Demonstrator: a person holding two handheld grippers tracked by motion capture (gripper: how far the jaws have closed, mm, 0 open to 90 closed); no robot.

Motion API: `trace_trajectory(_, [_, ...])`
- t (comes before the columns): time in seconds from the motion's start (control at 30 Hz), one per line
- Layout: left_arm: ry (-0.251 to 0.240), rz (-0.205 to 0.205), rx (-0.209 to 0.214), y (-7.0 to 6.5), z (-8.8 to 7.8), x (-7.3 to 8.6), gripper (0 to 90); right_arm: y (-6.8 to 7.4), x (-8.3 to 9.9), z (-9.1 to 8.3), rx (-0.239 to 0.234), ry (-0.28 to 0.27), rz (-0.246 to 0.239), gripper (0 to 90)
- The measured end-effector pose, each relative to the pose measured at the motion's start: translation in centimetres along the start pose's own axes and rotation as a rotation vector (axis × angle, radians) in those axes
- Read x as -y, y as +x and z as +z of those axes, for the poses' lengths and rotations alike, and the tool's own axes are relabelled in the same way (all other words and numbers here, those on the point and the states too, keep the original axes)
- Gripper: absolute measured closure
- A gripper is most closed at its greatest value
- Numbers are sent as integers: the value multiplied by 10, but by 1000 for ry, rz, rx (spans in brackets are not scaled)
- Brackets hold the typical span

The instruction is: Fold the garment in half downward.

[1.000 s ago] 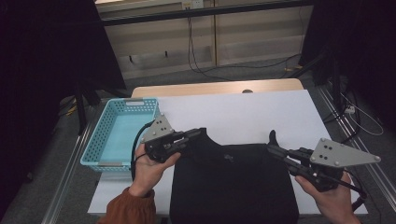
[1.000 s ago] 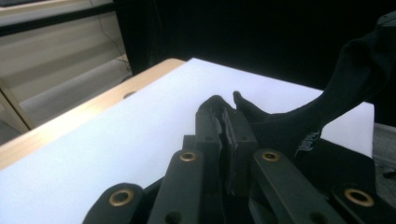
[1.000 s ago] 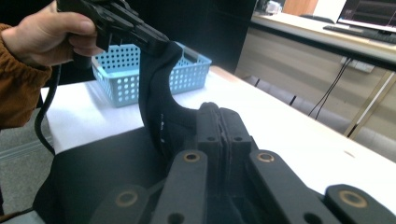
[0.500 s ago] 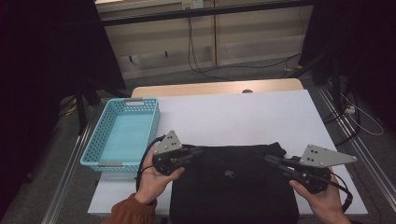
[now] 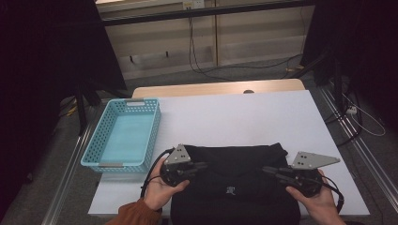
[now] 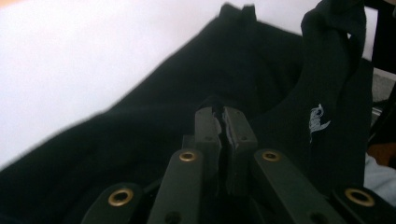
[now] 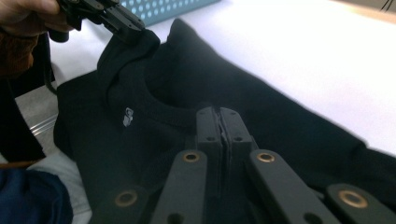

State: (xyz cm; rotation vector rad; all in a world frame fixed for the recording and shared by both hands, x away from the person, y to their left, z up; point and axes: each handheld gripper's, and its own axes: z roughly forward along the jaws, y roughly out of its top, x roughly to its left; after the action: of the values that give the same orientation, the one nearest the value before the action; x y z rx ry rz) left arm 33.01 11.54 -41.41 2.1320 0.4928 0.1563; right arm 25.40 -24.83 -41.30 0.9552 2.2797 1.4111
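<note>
A black garment (image 5: 234, 190) with a small white logo (image 5: 229, 190) lies spread at the table's near edge, its lower part hanging over the front. My left gripper (image 5: 202, 165) is shut on the fabric at its left shoulder, and my right gripper (image 5: 266, 169) is shut on the right shoulder. In the left gripper view the jaws (image 6: 223, 116) stand pressed together with black cloth (image 6: 163, 116) between their tips. The right gripper view has its jaws (image 7: 218, 116) pinching the cloth (image 7: 261, 107) near the neckline, with the left gripper (image 7: 126, 25) on the far shoulder.
A light blue plastic basket (image 5: 123, 136) stands empty at the table's left edge, close to my left hand. The white table (image 5: 244, 112) stretches bare beyond the garment. Cables and dark stands lie on the floor past the far edge.
Both hands have come down and drawn apart, and the garment went from hanging bunched between the grippers to lying spread on the table. Both grips held throughout.
</note>
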Motion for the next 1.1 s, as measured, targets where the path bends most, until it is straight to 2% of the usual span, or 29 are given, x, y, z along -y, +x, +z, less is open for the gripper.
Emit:
trace_trajectory(0.07, [15, -12, 10, 0, 2, 4, 856, 0, 4, 3, -7, 22, 2, 887])
trace_trajectory(0.27, [53, -7, 26, -6, 5, 13, 851, 4, 12, 5, -18, 69, -4, 883])
trace_trajectory(0.4, [83, -6, 53, -14, 6, 22, 848, 8, 17, 5, -35, 92, 9, 878])
trace_trajectory(0.57, [109, -5, 106, -24, 3, 30, 841, 18, 22, 4, -55, 114, -5, 842])
trace_trajectory(0.73, [93, -5, 136, -32, -6, 36, 802, 19, 23, 1, -58, 104, 12, 714])
trace_trajectory(0.83, [69, -12, 137, -34, -12, 37, 756, 18, 22, 0, -57, 85, 21, 663])
trace_trajectory(0.97, [29, -30, 147, -33, -19, 36, 701, 17, 21, -1, -44, 78, 25, 637])
trace_trajectory(1.03, [29, -31, 131, -32, -20, 36, 696, 15, 20, -1, -41, 78, 29, 628])
trace_trajectory(1.1, [35, -40, 139, -31, -17, 36, 690, 15, 20, 2, -52, 94, 35, 615])
